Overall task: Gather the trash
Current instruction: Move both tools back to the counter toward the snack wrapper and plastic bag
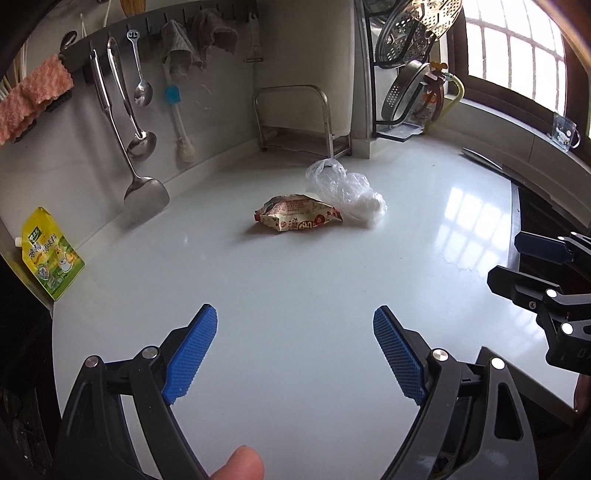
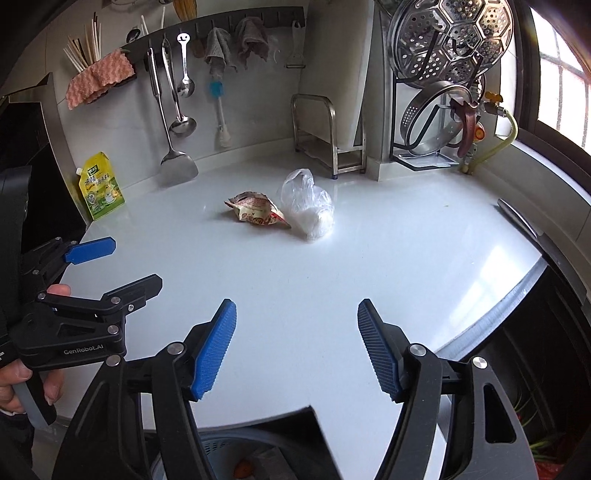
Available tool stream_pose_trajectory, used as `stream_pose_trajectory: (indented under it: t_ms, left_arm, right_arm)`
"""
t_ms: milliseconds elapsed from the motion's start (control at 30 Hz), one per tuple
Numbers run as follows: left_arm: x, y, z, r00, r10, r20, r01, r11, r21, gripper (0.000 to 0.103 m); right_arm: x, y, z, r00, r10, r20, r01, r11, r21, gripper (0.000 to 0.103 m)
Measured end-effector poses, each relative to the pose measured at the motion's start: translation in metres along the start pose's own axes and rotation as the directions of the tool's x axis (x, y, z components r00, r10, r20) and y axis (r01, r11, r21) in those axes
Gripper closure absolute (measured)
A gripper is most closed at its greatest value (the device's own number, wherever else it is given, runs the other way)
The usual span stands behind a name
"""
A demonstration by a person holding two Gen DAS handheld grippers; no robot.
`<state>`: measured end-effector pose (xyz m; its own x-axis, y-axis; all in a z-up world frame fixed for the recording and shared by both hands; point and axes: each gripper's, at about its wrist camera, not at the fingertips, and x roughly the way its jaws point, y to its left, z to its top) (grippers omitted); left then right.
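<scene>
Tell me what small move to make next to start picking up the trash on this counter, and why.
Probably reach the left claw forward to the snack wrapper. Both claws are open and empty, well short of the trash. The wrapper lies on the white counter, on the left claw's side, touching the clear plastic bag. The right claw could take the bag afterwards.

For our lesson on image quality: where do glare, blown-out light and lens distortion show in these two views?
Left wrist view: window glare reflects as a bright grid on the countertop; the window is overexposed. Right wrist view: the window is washed out too. Both views: fisheye bends the counter edges and the utensil rail, and the corners darken.
</scene>
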<state>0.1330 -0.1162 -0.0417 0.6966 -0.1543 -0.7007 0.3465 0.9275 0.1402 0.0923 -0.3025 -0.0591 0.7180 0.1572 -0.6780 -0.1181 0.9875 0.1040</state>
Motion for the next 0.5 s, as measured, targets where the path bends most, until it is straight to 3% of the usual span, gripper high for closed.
stream_pose_trajectory:
  t_ms: [133,500]
  left_arm:
    - [0.026,0.001,0.015,1.000,-0.001,-0.007,0.001,1.000,-0.002,0.012]
    - [0.098,0.006,0.048,0.999,0.006,-0.047,-0.006,1.000,-0.005,0.009]
  right_arm:
    - [0.029,-0.008,0.014,1.000,-0.002,-0.016,0.002,1.000,-0.001,0.038]
    - [0.112,-0.025,0.058,0.998,-0.011,-0.065,0.011,1.000,-0.010,0.036]
